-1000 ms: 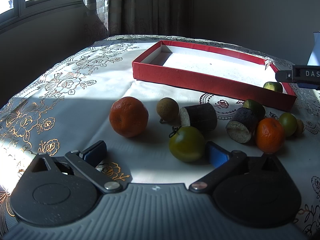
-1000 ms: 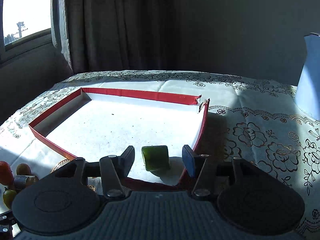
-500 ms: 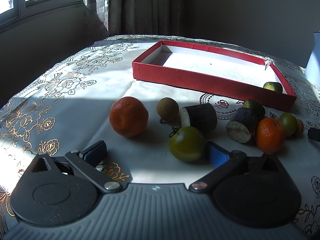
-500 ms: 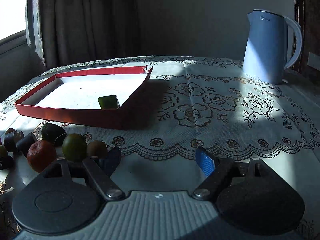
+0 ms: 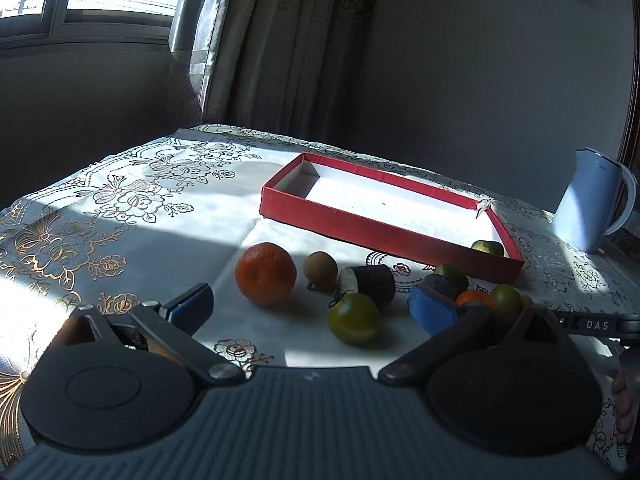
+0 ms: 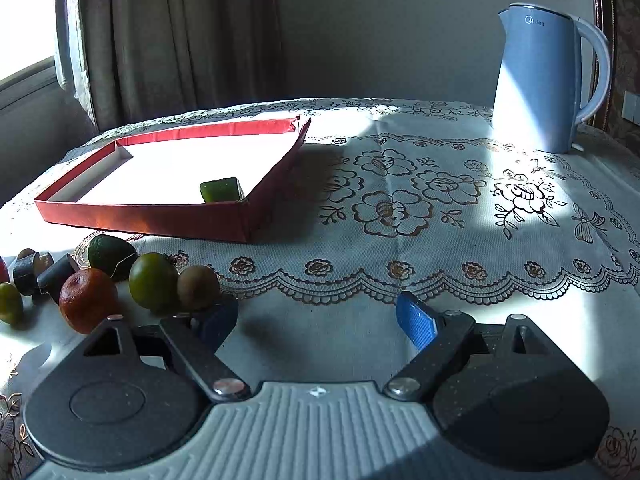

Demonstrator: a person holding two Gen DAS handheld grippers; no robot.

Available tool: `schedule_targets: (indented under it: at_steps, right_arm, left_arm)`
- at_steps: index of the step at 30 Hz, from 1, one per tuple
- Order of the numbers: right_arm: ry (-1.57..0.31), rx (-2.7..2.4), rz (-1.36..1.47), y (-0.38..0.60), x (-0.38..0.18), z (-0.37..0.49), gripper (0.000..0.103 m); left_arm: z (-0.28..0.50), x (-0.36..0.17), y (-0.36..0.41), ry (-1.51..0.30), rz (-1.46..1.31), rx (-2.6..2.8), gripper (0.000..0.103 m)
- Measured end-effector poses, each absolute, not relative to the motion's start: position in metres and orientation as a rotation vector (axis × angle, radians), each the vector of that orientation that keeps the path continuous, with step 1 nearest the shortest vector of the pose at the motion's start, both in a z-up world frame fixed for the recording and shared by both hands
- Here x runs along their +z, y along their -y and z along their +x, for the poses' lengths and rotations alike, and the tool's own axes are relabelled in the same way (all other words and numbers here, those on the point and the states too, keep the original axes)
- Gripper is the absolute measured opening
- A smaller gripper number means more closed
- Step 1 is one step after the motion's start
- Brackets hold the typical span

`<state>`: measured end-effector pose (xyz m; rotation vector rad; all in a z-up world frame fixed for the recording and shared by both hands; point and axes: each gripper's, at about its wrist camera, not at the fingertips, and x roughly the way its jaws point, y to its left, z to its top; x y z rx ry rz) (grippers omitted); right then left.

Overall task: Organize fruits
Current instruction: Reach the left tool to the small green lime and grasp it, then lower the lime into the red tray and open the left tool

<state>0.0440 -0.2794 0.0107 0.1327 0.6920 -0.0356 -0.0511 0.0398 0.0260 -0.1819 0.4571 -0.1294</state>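
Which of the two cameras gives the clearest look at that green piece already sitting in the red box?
The right wrist view. There the green piece sits close and sunlit in the near corner of the red box, showing its blocky shape. In the left wrist view, the box wall hides most of it; only its top shows.

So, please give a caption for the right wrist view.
Open right gripper beside loose fruits; one green piece in red box.

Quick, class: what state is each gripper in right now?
Left gripper: open, holding nothing.
Right gripper: open, holding nothing.
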Motion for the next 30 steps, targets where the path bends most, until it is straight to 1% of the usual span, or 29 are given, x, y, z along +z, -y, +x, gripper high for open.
schedule_targets:
  at_steps: [2,3,4,5,7,8,9,10,11,14,16,17,25,30]
  right_arm:
    - [-0.692,-0.034,0.135,0.279,0.011,0.044,0.087]
    - [-0.692,-0.033,0.136,0.279,0.011,0.044,0.087]
    - [-0.692,-0.031,0.137,0.279,0.011,0.044,0.088]
    - [-0.691,-0.030,0.139,0.279,0.011,0.044,0.088]
    - [-0.690,-0.027,0.143,0.280,0.011,0.043,0.088]
    - [-0.689,-0.024,0.146,0.280,0.011,0.043,0.089]
    - [-0.689,-0.023,0.148,0.280,0.011,0.043,0.089]
    - [-0.688,-0.022,0.150,0.280,0.011,0.043,0.089]
    - [-0.687,-0.021,0.153,0.281,0.011,0.044,0.089]
    - [-0.687,-0.017,0.159,0.281,0.011,0.044,0.090]
    - [-0.686,-0.014,0.165,0.282,0.011,0.043,0.091]
    - [-0.686,-0.012,0.167,0.282,0.011,0.043,0.091]
    - [-0.687,-0.005,0.175,0.282,0.011,0.044,0.093]
    - [-0.687,-0.005,0.175,0.282,0.011,0.044,0.093]
  left_arm:
    - [-0.048,0.028,-0.036,-0.468,-0.174,-0.141,0.103]
    - [-0.047,0.028,-0.033,-0.471,-0.160,-0.147,0.101]
    - [-0.046,0.027,-0.028,-0.479,-0.133,-0.153,0.097]
    - [-0.044,0.025,-0.021,-0.496,-0.104,-0.166,0.089]
    - [-0.040,0.021,-0.011,-0.529,-0.073,-0.192,0.083]
    - [-0.038,0.018,-0.008,-0.543,-0.064,-0.200,0.075]
    - [-0.035,0.016,-0.004,-0.560,-0.057,-0.211,0.069]
    - [-0.031,0.013,-0.001,-0.581,-0.053,-0.223,0.058]
    - [-0.029,0.011,0.001,-0.595,-0.050,-0.229,0.050]
    - [-0.022,0.007,0.004,-0.618,-0.042,-0.213,0.038]
    - [-0.020,0.007,0.003,-0.621,-0.043,-0.206,0.033]
    - [-0.019,0.007,0.003,-0.623,-0.041,-0.201,0.031]
    - [-0.022,0.011,0.003,-0.619,-0.049,-0.207,0.030]
    - [-0.031,0.039,0.014,-0.544,-0.017,-0.240,0.030]
